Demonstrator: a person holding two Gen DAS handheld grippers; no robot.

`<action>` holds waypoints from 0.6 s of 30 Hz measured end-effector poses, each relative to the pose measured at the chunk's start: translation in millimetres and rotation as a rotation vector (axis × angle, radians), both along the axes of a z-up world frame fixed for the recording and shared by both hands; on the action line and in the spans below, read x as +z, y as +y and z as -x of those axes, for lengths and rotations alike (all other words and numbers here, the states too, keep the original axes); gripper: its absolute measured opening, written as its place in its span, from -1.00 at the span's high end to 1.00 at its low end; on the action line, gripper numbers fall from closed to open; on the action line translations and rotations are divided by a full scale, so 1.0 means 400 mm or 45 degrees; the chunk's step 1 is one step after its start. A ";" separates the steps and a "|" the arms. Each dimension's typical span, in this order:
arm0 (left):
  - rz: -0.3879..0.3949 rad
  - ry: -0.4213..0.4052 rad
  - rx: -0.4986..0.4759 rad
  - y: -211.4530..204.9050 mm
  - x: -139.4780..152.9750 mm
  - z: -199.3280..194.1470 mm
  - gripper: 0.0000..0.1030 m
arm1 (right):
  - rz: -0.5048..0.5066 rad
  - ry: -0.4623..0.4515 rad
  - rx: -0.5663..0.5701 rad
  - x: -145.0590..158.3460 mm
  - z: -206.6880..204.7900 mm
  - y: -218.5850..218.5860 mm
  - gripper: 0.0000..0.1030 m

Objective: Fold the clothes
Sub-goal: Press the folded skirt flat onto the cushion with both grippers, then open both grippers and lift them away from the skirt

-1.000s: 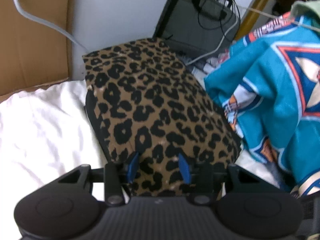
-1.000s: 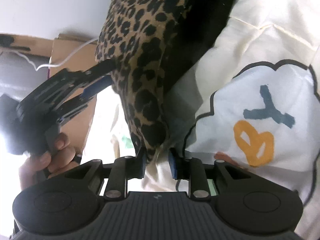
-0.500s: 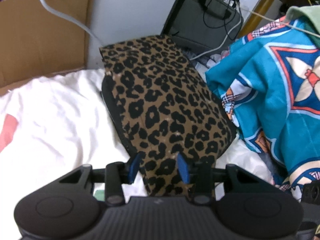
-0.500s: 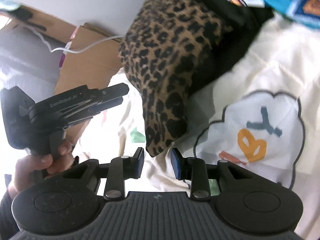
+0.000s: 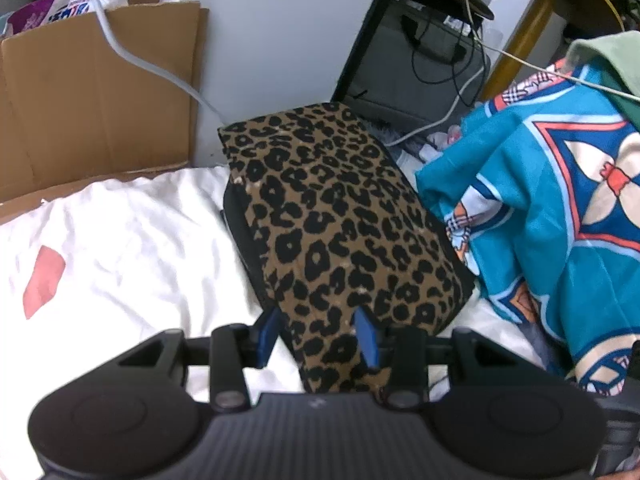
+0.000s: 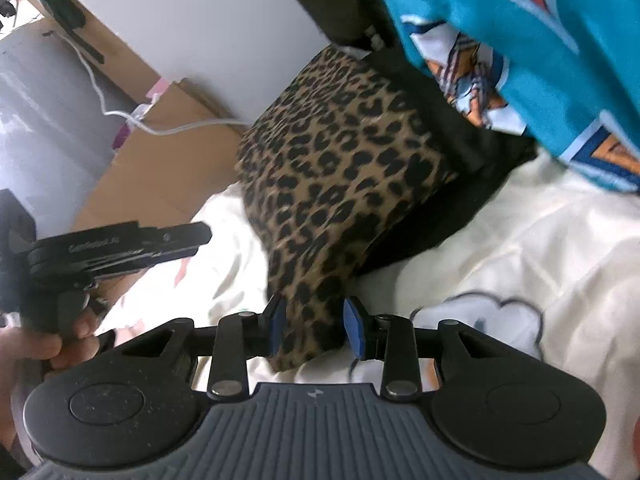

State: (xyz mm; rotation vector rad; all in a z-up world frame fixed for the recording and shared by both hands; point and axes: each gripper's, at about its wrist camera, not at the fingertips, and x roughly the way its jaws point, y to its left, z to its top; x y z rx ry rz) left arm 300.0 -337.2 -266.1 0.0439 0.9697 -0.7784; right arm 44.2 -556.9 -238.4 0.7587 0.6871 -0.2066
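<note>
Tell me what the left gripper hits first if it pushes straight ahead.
The left gripper would meet the leopard-print garment at once: its near end already lies between the jaws. Whether the pads press on it is unclear.

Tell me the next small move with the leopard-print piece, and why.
Probably draw the right gripper back off the leopard-print garment. It lies as a compact folded block on the white bedding, its near corner between the right pads, grip unclear. The left gripper stands clear beside it. The teal garment looks unfolded.
</note>
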 end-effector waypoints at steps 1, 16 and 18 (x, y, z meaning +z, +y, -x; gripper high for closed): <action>0.003 -0.007 0.000 -0.009 -0.004 -0.009 0.14 | 0.017 0.003 -0.007 0.000 -0.004 -0.008 0.33; 0.114 -0.018 0.056 -0.148 -0.038 -0.135 0.14 | 0.311 0.023 -0.036 0.019 -0.142 -0.111 0.19; 0.099 0.008 0.066 -0.152 -0.071 -0.147 0.14 | 0.323 0.036 -0.033 0.006 -0.152 -0.120 0.16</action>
